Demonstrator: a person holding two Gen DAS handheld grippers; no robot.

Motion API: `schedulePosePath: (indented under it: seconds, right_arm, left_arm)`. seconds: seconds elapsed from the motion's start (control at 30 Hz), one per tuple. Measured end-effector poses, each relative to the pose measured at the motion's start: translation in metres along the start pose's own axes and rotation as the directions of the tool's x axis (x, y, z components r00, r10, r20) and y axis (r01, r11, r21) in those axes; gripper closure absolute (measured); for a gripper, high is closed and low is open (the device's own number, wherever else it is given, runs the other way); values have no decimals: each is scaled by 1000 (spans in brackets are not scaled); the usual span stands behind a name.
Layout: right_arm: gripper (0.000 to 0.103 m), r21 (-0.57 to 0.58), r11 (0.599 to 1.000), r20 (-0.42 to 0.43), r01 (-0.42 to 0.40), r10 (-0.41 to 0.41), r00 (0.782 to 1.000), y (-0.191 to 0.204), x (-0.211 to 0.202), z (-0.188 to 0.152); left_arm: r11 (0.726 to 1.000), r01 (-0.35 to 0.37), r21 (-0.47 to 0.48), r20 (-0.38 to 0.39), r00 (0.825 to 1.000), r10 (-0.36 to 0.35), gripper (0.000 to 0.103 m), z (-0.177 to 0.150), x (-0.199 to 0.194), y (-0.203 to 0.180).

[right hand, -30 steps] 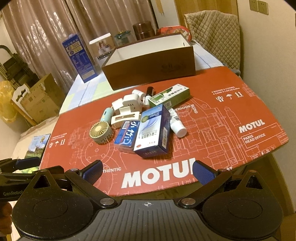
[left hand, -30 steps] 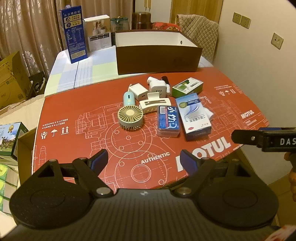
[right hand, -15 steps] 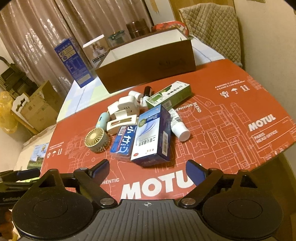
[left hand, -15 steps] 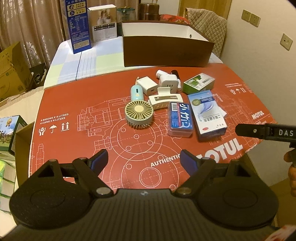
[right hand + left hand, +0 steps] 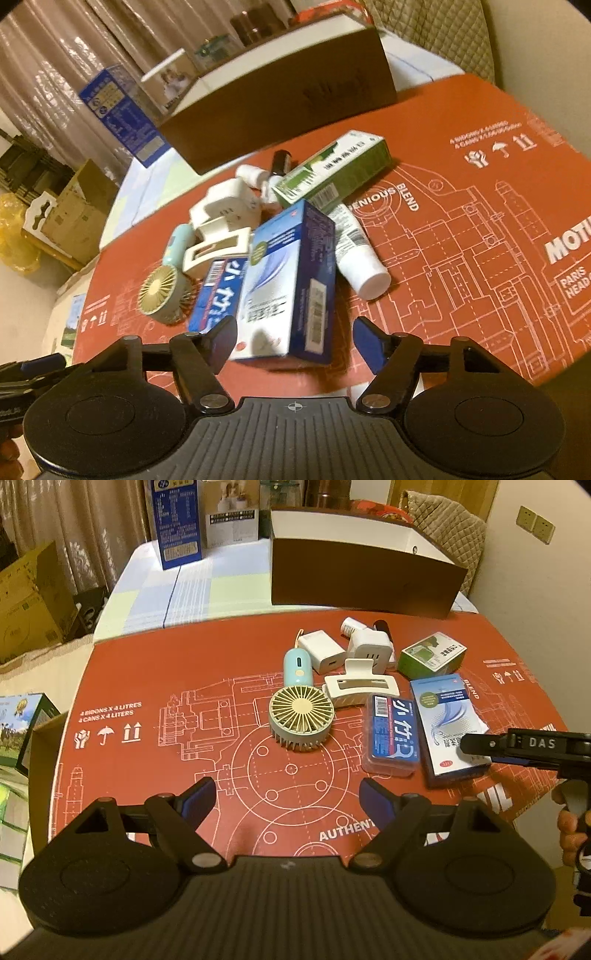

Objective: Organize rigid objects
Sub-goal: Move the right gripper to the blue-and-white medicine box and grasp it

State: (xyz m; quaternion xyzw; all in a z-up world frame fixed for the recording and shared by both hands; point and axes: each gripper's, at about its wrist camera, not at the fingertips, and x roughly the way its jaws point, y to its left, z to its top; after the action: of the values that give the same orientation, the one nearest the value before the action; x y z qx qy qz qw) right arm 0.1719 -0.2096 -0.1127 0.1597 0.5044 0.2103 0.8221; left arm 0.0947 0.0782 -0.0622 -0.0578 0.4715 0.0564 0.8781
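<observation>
A pile of small items lies on the red printed mat (image 5: pixel 166 664): a round yellow fan (image 5: pixel 301 716), a blue pack (image 5: pixel 391 734), a cream hair clip (image 5: pixel 360 686), white chargers (image 5: pixel 321 655), a green box (image 5: pixel 332 170) and a white tube (image 5: pixel 360 258). My right gripper (image 5: pixel 295 338) hovers low over the near end of the blue-and-white box (image 5: pixel 288 273). Its jaws are closing with that end between them, the pads still apart from it. My left gripper (image 5: pixel 287 797) stands open above bare mat, short of the fan. One finger (image 5: pixel 491 744) of the right gripper shows at the right edge.
A large brown box (image 5: pixel 362 579) with a white inside stands open behind the pile. Behind it are a tall blue carton (image 5: pixel 177 517) and a white carton (image 5: pixel 231 513). Cardboard boxes (image 5: pixel 26 602) stand off the table's left side. A wall closes the right.
Both grippers have come forward and down toward the pile. The right gripper's jaws have narrowed and now straddle the blue-and-white box's near end.
</observation>
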Motion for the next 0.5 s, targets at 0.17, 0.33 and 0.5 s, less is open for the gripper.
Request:
schedulePosePath:
  seconds: [0.17, 0.33, 0.5]
  right_arm:
    - [40, 47, 999, -30, -28, 29, 999, -10, 18, 10]
    - [45, 62, 997, -46, -54, 57, 997, -12, 28, 17]
    - [56, -35, 999, -41, -39, 37, 998, 2, 23, 22]
  left_arm:
    - [1000, -8, -5, -22, 1000, 7, 21, 4, 10, -3]
    - [1000, -12, -8, -39, 999, 12, 21, 7, 17, -6]
    - [1000, -12, -14, -50, 999, 12, 21, 7, 22, -9]
